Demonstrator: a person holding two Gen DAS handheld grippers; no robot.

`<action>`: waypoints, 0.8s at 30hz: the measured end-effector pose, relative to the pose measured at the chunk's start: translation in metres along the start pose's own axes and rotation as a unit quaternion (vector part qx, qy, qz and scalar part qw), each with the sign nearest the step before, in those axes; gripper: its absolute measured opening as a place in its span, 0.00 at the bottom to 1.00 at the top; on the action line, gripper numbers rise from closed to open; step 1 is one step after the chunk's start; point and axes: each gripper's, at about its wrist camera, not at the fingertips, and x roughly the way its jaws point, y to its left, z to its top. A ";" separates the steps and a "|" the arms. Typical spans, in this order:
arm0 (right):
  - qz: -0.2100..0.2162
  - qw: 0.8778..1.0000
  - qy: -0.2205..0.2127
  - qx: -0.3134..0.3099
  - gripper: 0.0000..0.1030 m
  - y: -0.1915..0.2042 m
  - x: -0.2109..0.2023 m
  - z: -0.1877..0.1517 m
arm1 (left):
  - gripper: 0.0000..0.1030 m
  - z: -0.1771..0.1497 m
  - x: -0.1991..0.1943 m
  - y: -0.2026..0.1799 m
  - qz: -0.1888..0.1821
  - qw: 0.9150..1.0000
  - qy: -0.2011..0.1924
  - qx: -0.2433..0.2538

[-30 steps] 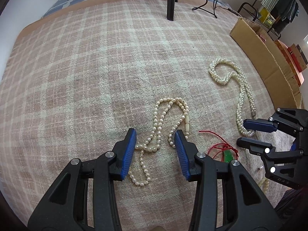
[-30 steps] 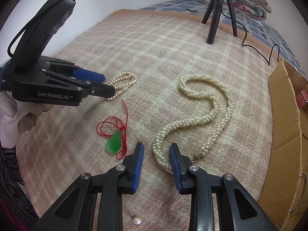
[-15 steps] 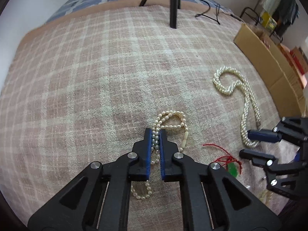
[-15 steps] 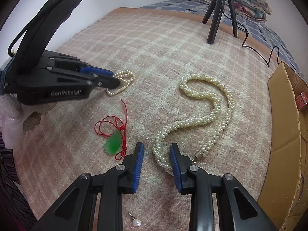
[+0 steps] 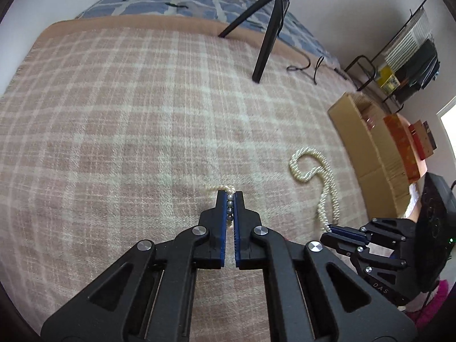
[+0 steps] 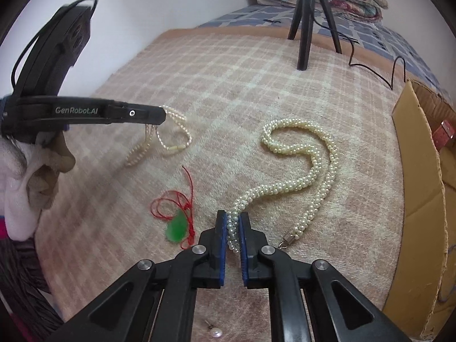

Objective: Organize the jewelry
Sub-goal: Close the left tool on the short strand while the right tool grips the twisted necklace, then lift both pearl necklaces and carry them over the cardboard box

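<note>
Two pearl strands on the plaid blanket (image 5: 142, 131), both pinched. Left wrist view: left gripper (image 5: 230, 199) jaws just closed, pressed on the thin pearl necklace (image 5: 229, 203), a few beads between the pads. Off to the right the right gripper (image 5: 335, 229) touches the thick twisted pearl rope (image 5: 327, 188).

Right wrist view: right gripper (image 6: 233, 229) jaws just closed on that rope's end, the rest curling over the blanket. The thin necklace dangles from the left gripper, lifted I think, bit blurry. Green pendant on red cord (image 6: 176, 228) and a loose pearl earring (image 6: 215, 333) lie nearby
</note>
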 end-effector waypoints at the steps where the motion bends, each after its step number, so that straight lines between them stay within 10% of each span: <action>1: 0.009 1.000 -0.010 0.010 0.05 -0.002 -0.005 0.002 | 0.01 0.002 -0.005 0.000 -0.002 1.000 -0.006 -0.002; 24: 0.061 0.971 -0.209 0.096 0.05 -0.025 -0.119 0.040 | 0.01 0.023 -0.083 -0.048 -0.070 0.993 -0.094 0.005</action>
